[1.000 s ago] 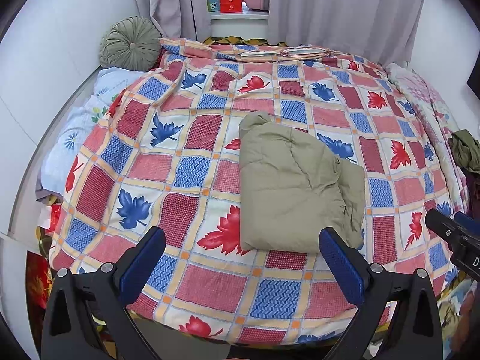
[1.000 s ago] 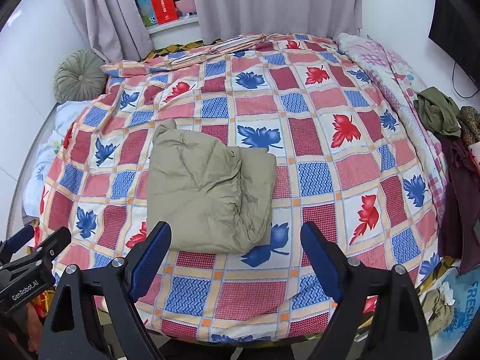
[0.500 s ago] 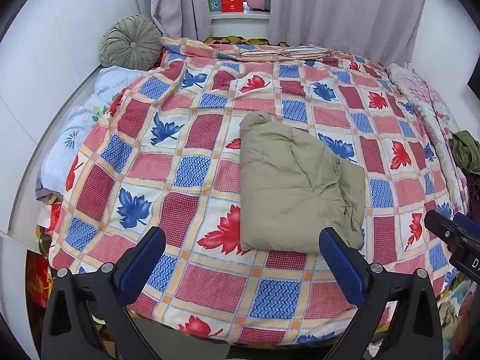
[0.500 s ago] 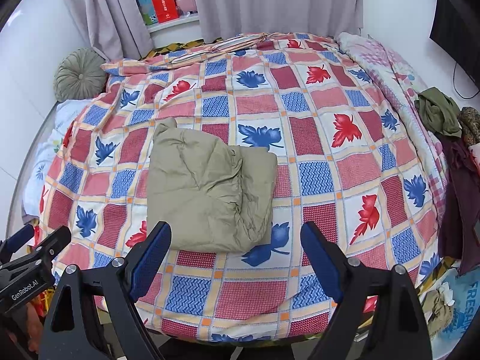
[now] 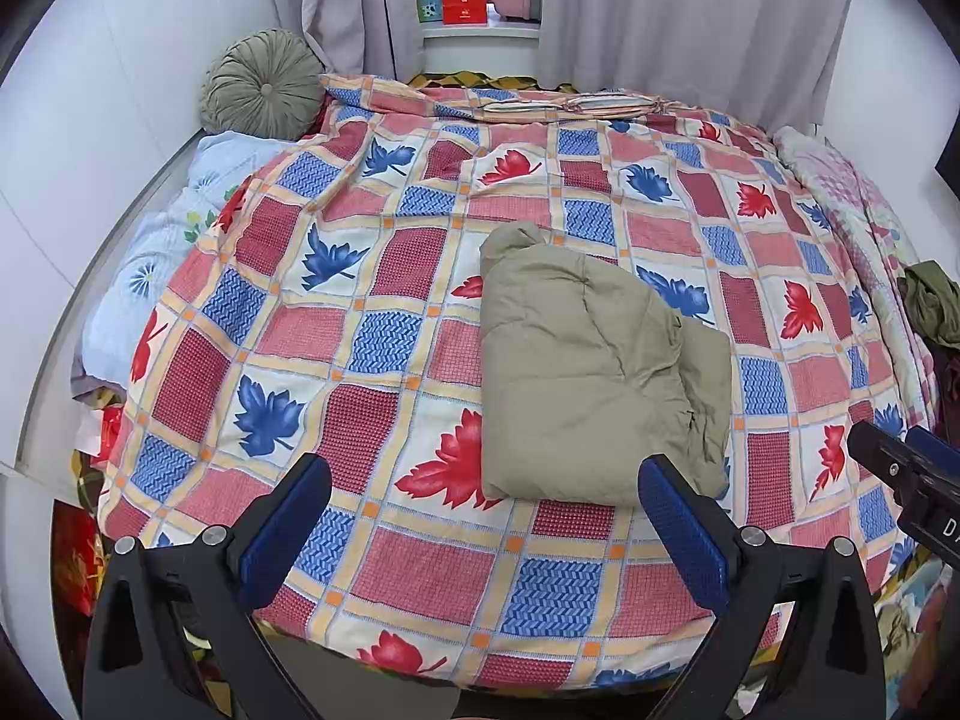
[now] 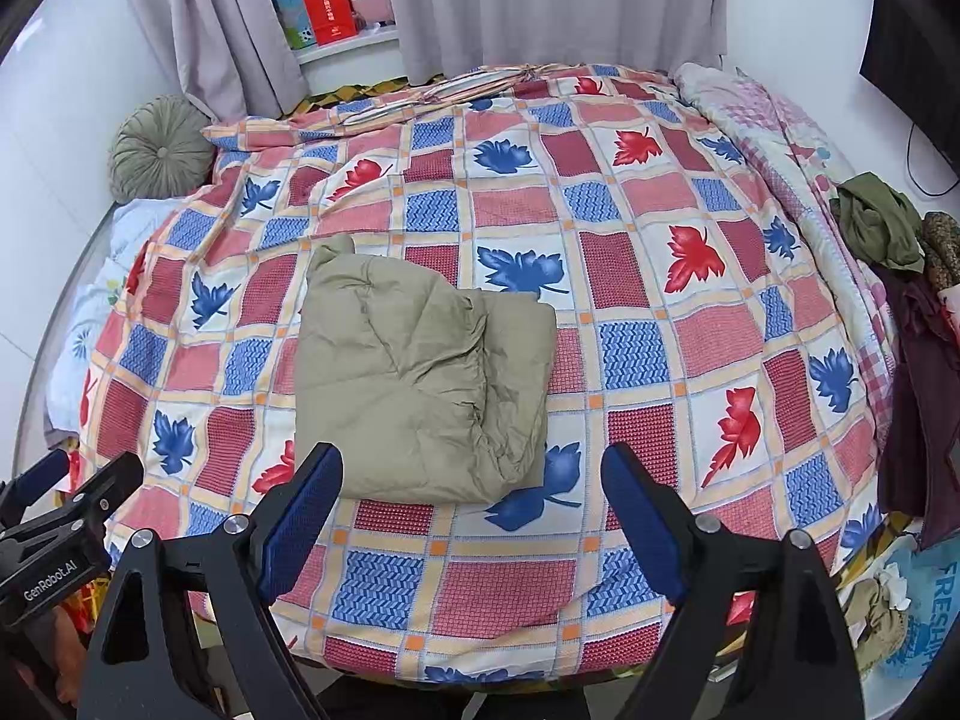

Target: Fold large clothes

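Observation:
A khaki green garment (image 5: 594,372) lies folded into a thick rectangle on the bed's patchwork leaf quilt (image 5: 390,336); it also shows in the right wrist view (image 6: 420,378). My left gripper (image 5: 480,528) is open and empty, held above the quilt's near edge just short of the garment. My right gripper (image 6: 474,516) is open and empty in the same way, the garment slightly left of its centre. Each gripper's body shows at the edge of the other's view: the right one in the left wrist view (image 5: 912,480), the left one in the right wrist view (image 6: 54,534).
A round green cushion (image 5: 261,84) sits at the bed's far left corner. A pile of dark and olive clothes (image 6: 882,234) hangs at the right edge of the bed. Grey curtains (image 6: 540,0) and a windowsill with a red box (image 6: 327,0) stand behind.

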The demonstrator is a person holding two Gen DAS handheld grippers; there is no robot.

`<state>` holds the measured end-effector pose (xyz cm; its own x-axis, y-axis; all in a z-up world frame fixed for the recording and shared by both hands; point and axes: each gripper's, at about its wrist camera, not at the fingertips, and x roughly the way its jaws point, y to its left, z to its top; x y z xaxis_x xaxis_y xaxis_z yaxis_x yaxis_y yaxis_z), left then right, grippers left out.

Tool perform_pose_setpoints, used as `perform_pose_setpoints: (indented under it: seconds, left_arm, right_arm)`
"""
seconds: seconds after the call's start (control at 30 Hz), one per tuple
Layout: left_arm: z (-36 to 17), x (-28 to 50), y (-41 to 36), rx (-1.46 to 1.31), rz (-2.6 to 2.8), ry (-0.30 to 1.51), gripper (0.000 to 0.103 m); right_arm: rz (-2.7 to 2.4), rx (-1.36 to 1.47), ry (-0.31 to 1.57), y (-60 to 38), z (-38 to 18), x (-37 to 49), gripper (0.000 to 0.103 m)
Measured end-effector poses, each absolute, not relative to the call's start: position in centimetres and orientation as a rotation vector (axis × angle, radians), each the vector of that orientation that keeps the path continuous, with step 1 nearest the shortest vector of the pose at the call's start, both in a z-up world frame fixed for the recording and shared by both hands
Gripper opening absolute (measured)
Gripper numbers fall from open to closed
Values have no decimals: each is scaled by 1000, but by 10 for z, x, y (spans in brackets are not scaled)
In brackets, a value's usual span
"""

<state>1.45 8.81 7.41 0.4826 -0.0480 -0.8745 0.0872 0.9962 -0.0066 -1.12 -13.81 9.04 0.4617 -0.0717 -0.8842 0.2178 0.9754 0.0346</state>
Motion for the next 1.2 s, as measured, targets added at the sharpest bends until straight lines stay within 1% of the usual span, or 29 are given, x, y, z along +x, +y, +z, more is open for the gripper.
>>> perform_pose_setpoints:
  seconds: [1.2]
  left_arm:
    - [77,14,91,40,-78,1067,102]
  right_arm:
    - [-176,147,1080,-137,91,-10,90]
